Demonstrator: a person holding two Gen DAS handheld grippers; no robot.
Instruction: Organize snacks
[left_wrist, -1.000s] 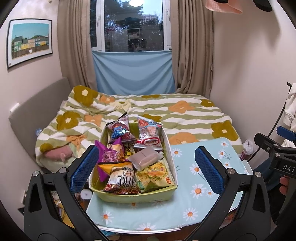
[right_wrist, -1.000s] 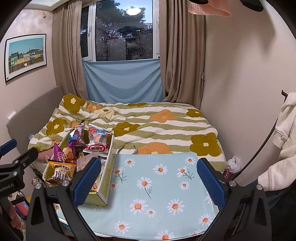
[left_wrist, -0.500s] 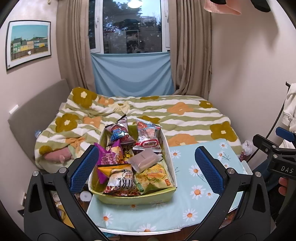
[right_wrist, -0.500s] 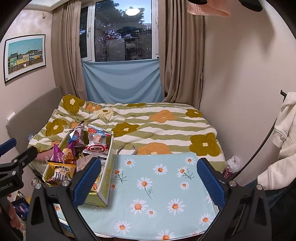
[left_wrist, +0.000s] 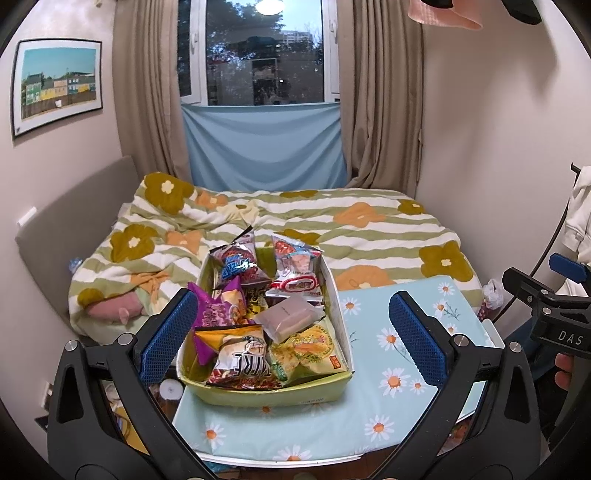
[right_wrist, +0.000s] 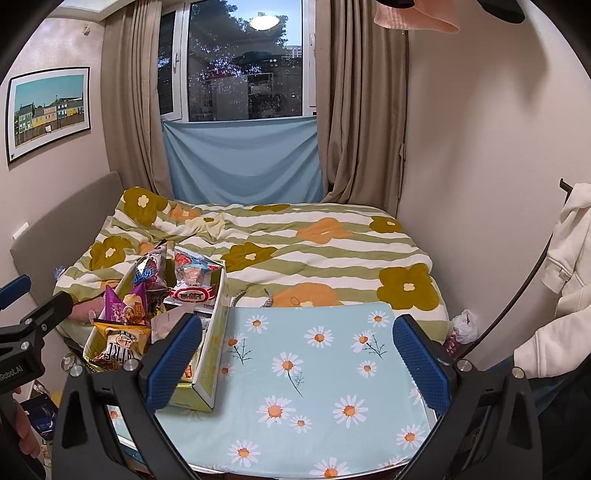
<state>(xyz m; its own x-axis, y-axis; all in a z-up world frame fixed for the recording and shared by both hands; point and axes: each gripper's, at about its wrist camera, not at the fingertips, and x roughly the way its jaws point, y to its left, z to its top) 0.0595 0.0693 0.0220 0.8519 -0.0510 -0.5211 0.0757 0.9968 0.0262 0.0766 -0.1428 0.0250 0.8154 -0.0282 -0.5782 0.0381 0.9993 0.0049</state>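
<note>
Both sets of jaws gape wide w/ nothing held: left gripper (left_wrist: 291, 339) hangs just above the near end of the snack box (left_wrist: 273, 395), right gripper (right_wrist: 295, 354) over bare daisy cloth (right_wrist: 332, 369). Box sits at the table's left edge, long axis running away toward the bed (left_wrist: 369, 229), packets piled inside, so left is nearer. Open room lies to the box's right; bed edge close behind.

Snacks (left_wrist: 258, 332) in box (left_wrist: 273, 395), table's (left_wrist: 406, 406) left; bed (left_wrist: 369, 229) behind.

slight upward tilt of the left gripper (left_wrist: 291, 336) view — snack box (left_wrist: 269, 397) a touch lower in frame
</note>
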